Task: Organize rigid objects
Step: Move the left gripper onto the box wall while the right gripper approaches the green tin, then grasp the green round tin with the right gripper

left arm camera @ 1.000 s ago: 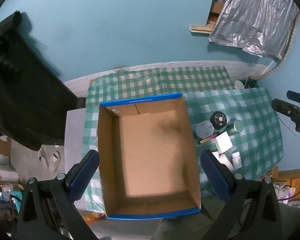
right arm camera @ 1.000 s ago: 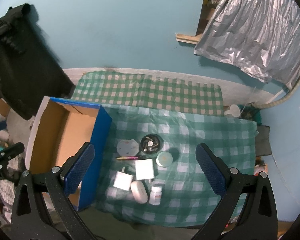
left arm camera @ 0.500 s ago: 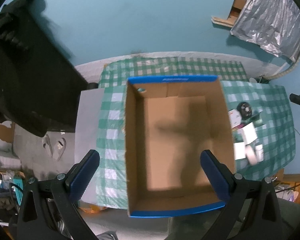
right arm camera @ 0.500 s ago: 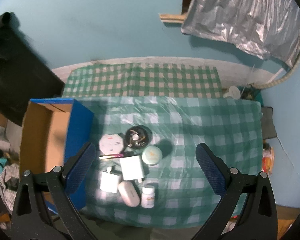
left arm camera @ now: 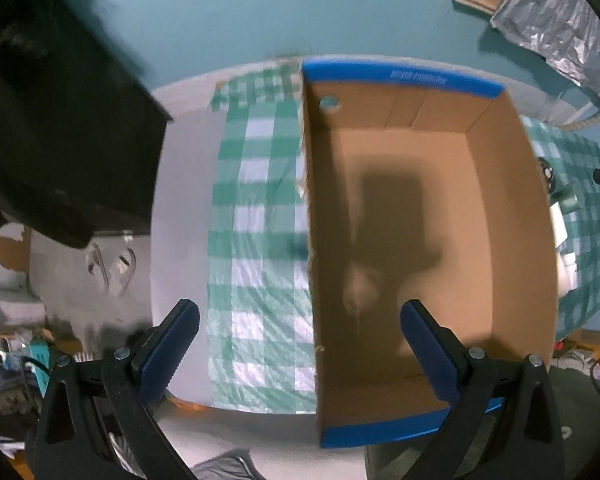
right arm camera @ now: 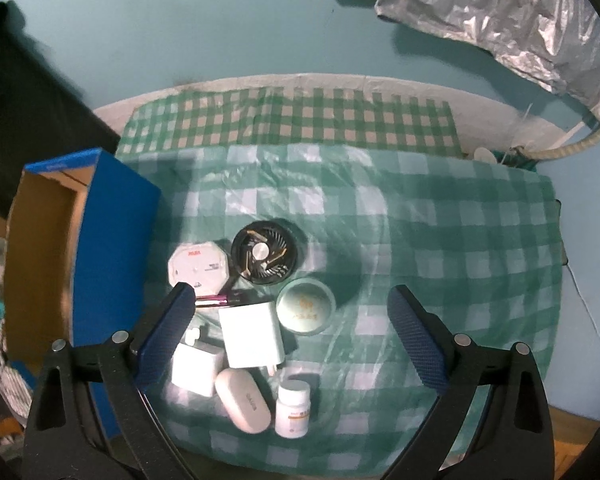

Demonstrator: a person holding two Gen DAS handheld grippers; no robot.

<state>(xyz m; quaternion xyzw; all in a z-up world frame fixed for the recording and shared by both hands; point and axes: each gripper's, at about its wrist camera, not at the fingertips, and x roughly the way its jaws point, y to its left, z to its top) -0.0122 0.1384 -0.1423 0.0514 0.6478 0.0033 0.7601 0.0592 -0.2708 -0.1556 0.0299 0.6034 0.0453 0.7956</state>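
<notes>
8 small rigid items lay packed together on the checked cloth [right arm camera: 440, 220], just beside the blue outer wall of the empty cardboard box [left arm camera: 432, 208]. Both tools hung above the table with their jaws spread wide and nothing between them: the left gripper [left arm camera: 300, 344] over the box's left wall, the right gripper [right arm camera: 292, 328] over the cluster.

The crowding looked like the main risk. The white charger block [right arm camera: 252, 334] touched or nearly touched the round green tin [right arm camera: 306, 306], the smaller white adapter [right arm camera: 196, 364] and the oval earbud case [right arm camera: 242, 400], so a jaw coming down on 1 could shove a neighbour. The pill bottle [right arm camera: 293, 408] stood upright near the table's front edge; a nudge would probably tip it or roll it off. The thin pink pen [right arm camera: 220, 300] lay flat under the octagonal white box [right arm camera: 198, 266] and beside the black fan [right arm camera: 265, 254], likely awkward to pinch. The plastic over the cloth looked slick, so things might slide.

The box's tall wall stood between the items and its floor, and anything carried would need lifting over it. A dark garment hung at the left, silver sheeting on the wall at the right, both well apart from the work.
</notes>
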